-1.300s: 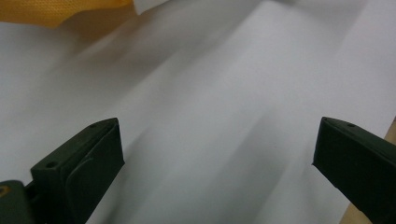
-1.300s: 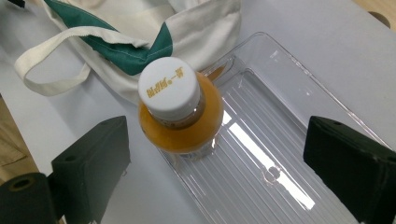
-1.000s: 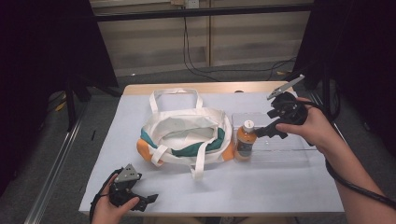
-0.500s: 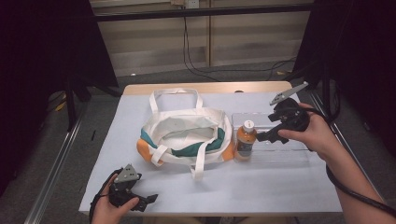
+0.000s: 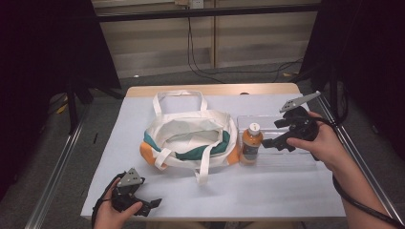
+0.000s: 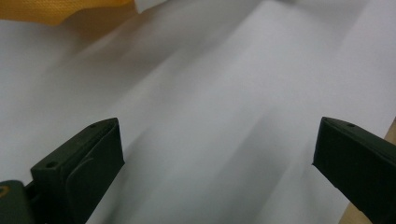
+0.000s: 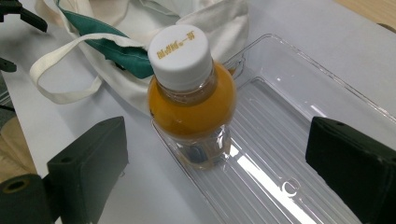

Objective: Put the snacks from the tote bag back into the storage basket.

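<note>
- Orange bottle (image 5: 250,144) with white cap (image 7: 179,52), standing upright at the left end of a clear tray (image 5: 291,160), just right of the bag (image 5: 191,138)
- Right gripper (image 5: 276,134) held just to the right of the bottle, above the tray, pointing at it; jaws spread wide, gripping nothing
- Seen along the right gripper's own jaws (image 7: 215,172), bottle ahead between the two black jaws, a little nearer the left one, touching neither
- Left gripper (image 5: 145,206) well away from the bottle, at the table's near left corner, low over the white tabletop (image 5: 267,191)
- Left gripper's jaws (image 6: 215,168) also wide apart, with bare white surface between them and an orange edge of the bag at the top left of that view
- Tray otherwise bare: ribbed clear floor, low walls, bottle in its left end
- Bag of cream cloth with green lining and orange corners, lying at the table's middle, mouth open upward, handles (image 5: 177,95) splayed front and back; contents of the bag not clear, pale lining visible inside
- Black cable (image 5: 363,202) trailing from the right gripper along the forearm
</note>
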### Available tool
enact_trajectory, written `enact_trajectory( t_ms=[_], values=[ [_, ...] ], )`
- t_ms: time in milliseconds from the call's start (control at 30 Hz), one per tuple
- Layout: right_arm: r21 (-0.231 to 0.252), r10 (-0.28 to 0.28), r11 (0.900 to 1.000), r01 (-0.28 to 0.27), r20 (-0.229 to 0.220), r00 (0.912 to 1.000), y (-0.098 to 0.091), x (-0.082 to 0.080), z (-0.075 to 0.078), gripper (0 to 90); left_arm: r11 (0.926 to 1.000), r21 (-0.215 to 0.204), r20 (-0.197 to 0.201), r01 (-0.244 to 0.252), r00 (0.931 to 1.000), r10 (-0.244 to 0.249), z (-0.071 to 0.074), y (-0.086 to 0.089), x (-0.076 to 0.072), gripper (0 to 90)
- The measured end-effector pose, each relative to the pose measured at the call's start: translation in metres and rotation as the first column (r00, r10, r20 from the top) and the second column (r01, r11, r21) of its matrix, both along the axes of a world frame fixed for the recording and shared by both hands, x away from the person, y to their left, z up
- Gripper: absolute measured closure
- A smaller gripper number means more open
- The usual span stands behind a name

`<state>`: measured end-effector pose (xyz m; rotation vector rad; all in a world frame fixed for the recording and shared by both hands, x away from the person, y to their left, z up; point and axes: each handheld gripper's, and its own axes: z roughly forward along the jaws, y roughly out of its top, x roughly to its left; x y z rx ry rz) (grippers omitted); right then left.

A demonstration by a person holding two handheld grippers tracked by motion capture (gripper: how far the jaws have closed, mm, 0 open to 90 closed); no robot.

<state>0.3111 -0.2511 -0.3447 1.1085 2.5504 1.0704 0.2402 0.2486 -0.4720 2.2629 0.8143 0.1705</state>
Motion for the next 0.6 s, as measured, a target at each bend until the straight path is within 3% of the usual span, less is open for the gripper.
enact_trajectory(
  t_ms=[233,333,600],
  values=[
    [0.051,-0.008,0.9987,0.008,0.007,0.9999,-0.004,-0.004,-0.004,5.8,1.0000,0.000,0.002,0.001,1.0000,-0.001,0.000,0.000,0.000,1.3],
    [0.041,-0.014,0.9991,0.014,0.019,0.9997,-0.006,-0.006,-0.006,5.7,1.0000,-0.001,0.001,0.000,1.0000,0.000,0.000,0.000,0.000,1.3],
    [0.079,-0.017,0.9968,0.014,0.033,0.9993,-0.011,-0.009,-0.014,5.6,1.0000,0.002,0.001,-0.001,1.0000,0.001,0.000,0.000,0.000,1.3]
  ],
)
